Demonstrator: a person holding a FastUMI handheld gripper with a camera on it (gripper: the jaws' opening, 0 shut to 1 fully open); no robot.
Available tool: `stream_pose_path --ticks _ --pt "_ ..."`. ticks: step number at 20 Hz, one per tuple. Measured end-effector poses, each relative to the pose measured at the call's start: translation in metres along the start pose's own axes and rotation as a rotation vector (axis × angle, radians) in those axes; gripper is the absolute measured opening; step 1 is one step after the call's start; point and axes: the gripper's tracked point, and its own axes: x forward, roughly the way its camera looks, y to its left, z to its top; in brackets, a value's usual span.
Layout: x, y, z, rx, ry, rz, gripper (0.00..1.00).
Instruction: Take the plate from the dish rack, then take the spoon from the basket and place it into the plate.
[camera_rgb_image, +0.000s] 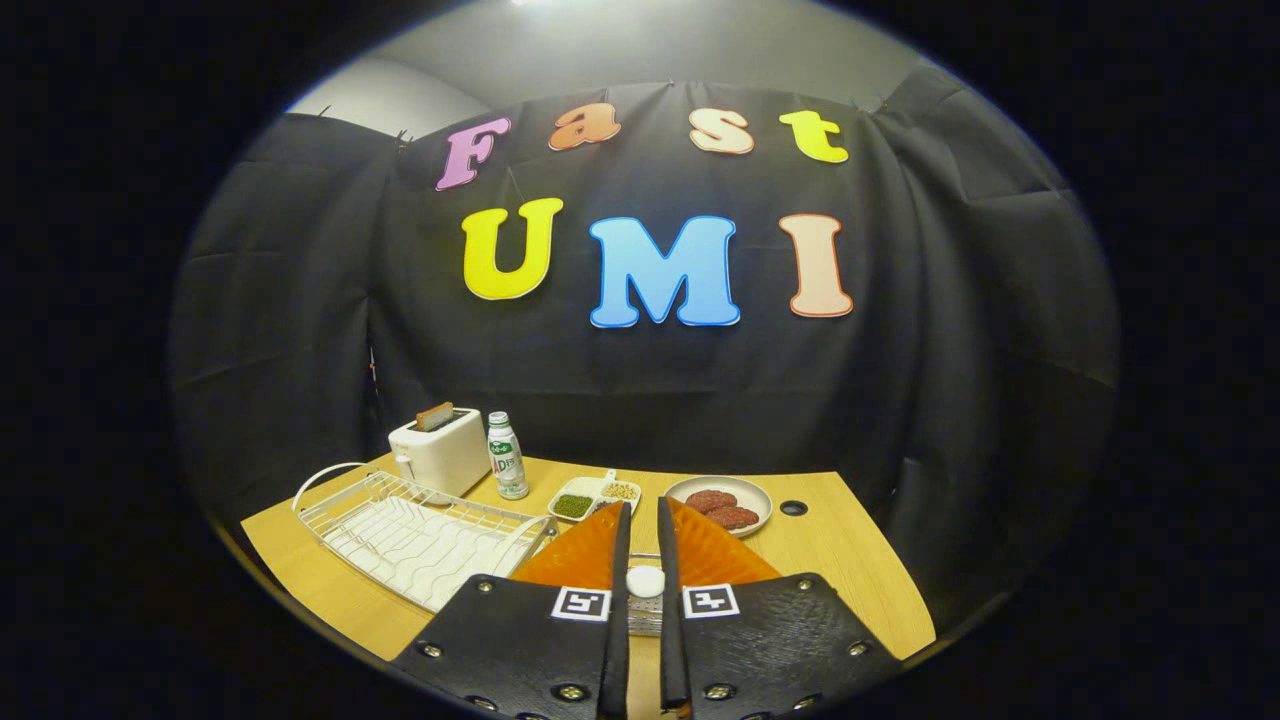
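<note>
We see the gripper (641, 520) at the bottom centre of the frame, its two orange fingers (585, 550) close together with only a narrow gap. A small white rounded object (645, 581), likely the spoon's end, sits in that gap at the finger bases, and the fingers appear to pinch it; we cannot tell for sure. A strip of metal mesh (644, 615), perhaps the basket, shows just below it. The white wire rack (420, 535) lies at lower left on the wooden table (850, 570). Behind it stand a toaster (440, 455) and a bottle (507, 457). Centre, beyond the fingertips, sit a divided dish (592, 495) of beans and a plate (722, 500) holding two meat patties (722, 509).
</note>
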Motion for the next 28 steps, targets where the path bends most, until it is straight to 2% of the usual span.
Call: stream_pose_path --ticks 6,10,15,28 --pt "-0.040 0.009 0.017 -0.009 -0.008 -0.024 0.12" --pt "-0.056 0.016 0.008 -0.001 0.028 -0.018 0.12" --pt "-0.063 0.049 -0.024 0.022 0.126 0.062 0.12" --pt "-0.042 0.135 -0.094 -0.101 0.326 0.295 0.12"
